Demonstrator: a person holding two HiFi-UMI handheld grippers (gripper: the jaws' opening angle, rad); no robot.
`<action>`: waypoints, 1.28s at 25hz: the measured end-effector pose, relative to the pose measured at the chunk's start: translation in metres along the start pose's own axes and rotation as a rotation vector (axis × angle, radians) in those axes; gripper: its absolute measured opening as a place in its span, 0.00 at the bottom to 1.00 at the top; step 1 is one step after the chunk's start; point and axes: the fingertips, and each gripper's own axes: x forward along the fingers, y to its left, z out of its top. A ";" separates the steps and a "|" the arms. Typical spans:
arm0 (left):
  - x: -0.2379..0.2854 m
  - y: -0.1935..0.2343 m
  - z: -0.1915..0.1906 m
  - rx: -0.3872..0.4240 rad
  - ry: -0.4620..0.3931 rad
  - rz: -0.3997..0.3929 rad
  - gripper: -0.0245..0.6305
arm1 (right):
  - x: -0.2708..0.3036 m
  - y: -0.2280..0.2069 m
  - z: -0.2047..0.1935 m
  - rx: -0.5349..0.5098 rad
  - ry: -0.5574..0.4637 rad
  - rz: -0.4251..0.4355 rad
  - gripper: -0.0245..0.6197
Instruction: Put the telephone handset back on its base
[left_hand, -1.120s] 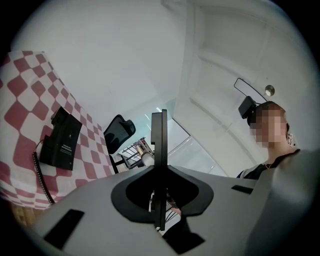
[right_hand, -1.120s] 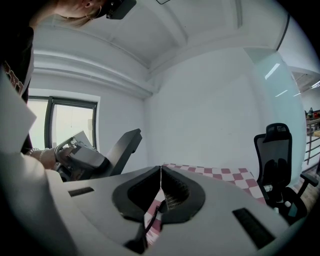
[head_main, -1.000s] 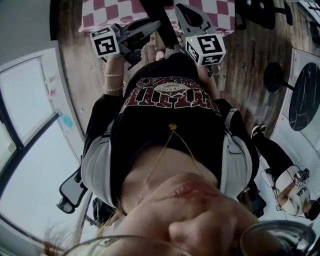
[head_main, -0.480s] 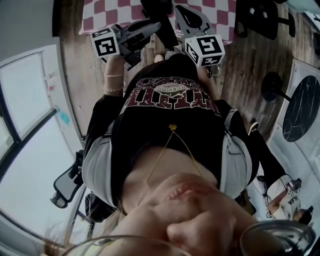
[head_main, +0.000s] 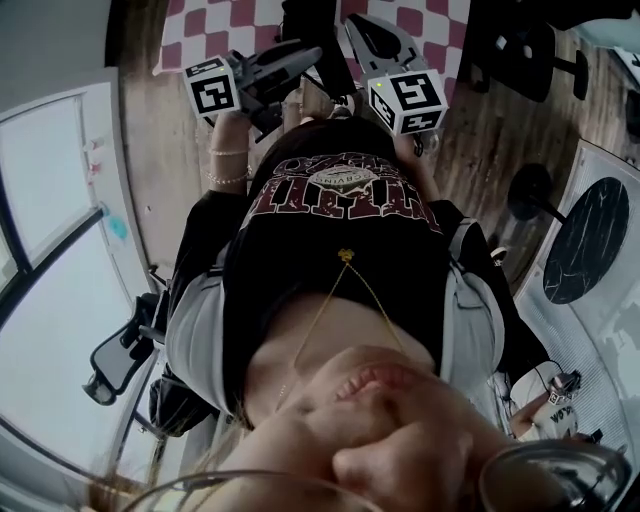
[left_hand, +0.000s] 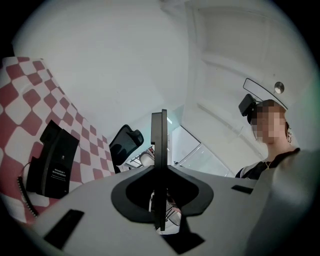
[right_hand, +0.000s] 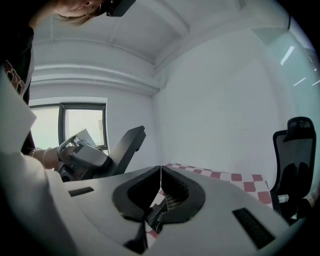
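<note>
Step in hand: approach, nothing grasped yet. The left gripper (left_hand: 159, 118) is held roughly level with its jaws brought together into one thin blade and nothing between them. In the left gripper view, the telephone (left_hand: 54, 159) is seen left of it and well apart. It is a black body standing on the red-and-white checked worktop (left_hand: 30, 100), with a coiled cord (left_hand: 26, 197) trailing at its lower left. Whether the handset lies apart from the base cannot be told from this angle; only one dark block is made out. A black office chair (left_hand: 125, 142) is seen behind the worktop edge.

The right gripper (right_hand: 160, 170) is tipped slightly down. Its jaws are closed to a hairline seam and hold nothing. Below the seam, through the gripper's opening, a dark grilled part (right_hand: 172, 201) is glimpsed over the checked cloth. It is possibly part of the telephone, but this is not certain. In the head view both grippers are held out in front of the torso, at the near edge of the worktop.

Judged progress: early, with the handset not yet picked up.

Next move calls for:
- one gripper to be opened wide enough for the handset grip
- that gripper to be brought over the telephone and lined up along the handset's length
- the cord to be kept clear of the jaws, as it could snag or drag the base
</note>
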 end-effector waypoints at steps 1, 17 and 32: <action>0.009 0.004 0.002 0.001 -0.003 0.005 0.16 | 0.001 -0.009 0.000 0.002 0.001 0.007 0.07; 0.011 0.016 0.002 0.003 -0.036 0.045 0.16 | 0.016 -0.010 -0.006 -0.009 0.030 0.083 0.07; 0.014 0.048 0.043 -0.018 0.048 0.005 0.16 | 0.057 -0.034 0.000 0.014 0.049 0.008 0.07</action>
